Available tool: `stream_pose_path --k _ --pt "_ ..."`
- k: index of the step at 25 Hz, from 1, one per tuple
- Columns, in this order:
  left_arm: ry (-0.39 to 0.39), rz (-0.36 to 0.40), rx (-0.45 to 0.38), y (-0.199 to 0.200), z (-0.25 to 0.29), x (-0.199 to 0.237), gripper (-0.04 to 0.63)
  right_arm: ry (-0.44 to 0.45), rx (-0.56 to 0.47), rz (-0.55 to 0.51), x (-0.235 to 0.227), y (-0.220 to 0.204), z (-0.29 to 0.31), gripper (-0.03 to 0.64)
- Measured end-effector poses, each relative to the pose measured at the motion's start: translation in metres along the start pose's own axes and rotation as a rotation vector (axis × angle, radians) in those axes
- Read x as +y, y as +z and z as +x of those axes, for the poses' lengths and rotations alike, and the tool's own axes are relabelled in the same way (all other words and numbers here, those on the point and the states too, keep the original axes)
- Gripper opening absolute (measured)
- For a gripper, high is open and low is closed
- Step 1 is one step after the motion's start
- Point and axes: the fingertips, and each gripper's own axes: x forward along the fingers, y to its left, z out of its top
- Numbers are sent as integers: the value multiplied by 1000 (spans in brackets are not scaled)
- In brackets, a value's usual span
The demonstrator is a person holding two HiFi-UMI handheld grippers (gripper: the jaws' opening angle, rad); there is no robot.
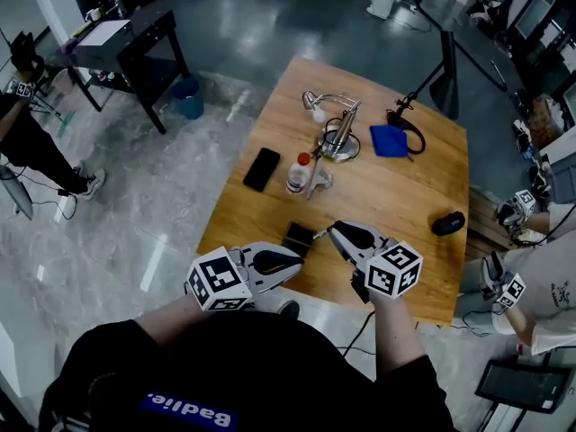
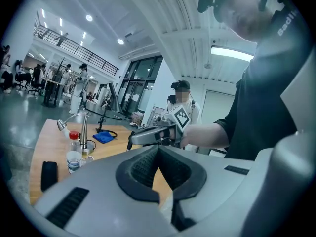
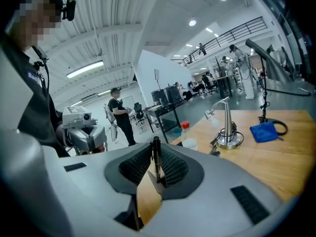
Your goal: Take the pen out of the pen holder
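A black pen (image 3: 156, 160) stands upright between the pads of my right gripper (image 3: 156, 148), which is shut on it. In the head view that right gripper (image 1: 331, 230) hangs above the near part of the wooden table (image 1: 405, 196), just right of the black pen holder (image 1: 300, 237). My left gripper (image 1: 299, 259) sits close to the holder's near side, apart from it. Its jaws meet at the tips in the left gripper view, so the left gripper (image 2: 158, 149) is shut with nothing in it.
A black phone (image 1: 262, 168), a red-capped bottle (image 1: 298, 173), a metal desk lamp (image 1: 337, 138) and a blue cloth (image 1: 389, 140) lie farther back. A black mouse (image 1: 448, 223) is at the right. People stand off the table's right edge.
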Motion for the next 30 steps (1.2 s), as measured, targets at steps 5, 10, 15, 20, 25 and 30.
stream_pose_path --k 5,10,15,20,25,30 --pt "1 7 -1 4 3 2 0 20 -55 8 20 10 -15 63" --pt "0 14 -6 7 4 3 0 40 -75 5 42 11 -22 63" --pt "-3 20 -2 6 6 0 0 66 -90 11 58 9 -27 63" --pt "4 18 2 3 5 0 0 81 -89 28 67 1 -26 63" --pt "8 13 0 3 4 1 0 98 -85 33 77 -5 -24 63" --pt "10 8 -6 4 1 -1 0 108 -78 28 85 -7 -22 63"
